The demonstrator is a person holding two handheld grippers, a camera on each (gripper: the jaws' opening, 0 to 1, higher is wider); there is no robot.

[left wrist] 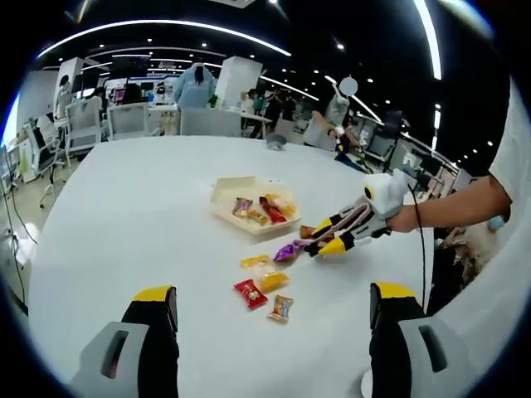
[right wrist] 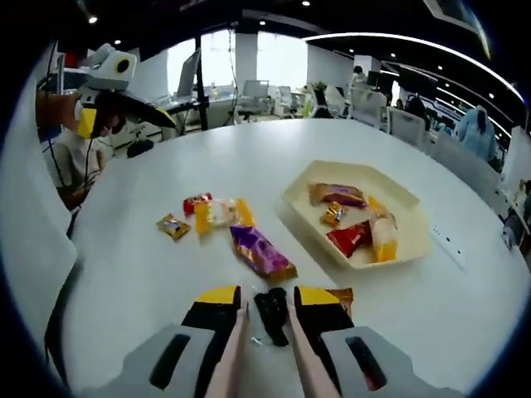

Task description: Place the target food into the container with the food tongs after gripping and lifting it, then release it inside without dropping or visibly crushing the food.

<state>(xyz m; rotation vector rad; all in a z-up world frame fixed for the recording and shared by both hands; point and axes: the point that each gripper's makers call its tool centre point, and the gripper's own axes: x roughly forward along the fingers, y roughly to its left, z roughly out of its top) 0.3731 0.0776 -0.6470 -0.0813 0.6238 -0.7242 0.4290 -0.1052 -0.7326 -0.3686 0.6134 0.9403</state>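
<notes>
A white round table (right wrist: 249,149) carries a cream tray (right wrist: 411,240) of wrapped sweets: 1 red (right wrist: 348,239), 1 purple-and-gold (right wrist: 336,195), 1 pale yellow (right wrist: 383,236). On the tabletop lie a purple wrapper with an orange edge (right wrist: 261,253), a yellow-ended clear packet (right wrist: 220,214), a red sweet (left wrist: 250,293) and a small gold-brown one (right wrist: 172,225). The right gripper (right wrist: 271,303) has yellow tips on black jaws and holds what looks like black tongs (right wrist: 272,315).

The right gripper (right wrist: 267,308) hides most of a brown-wrapped snack (right wrist: 340,295). Wrapper print on the sweets in the container (right wrist: 406,246) is too small to read.
</notes>
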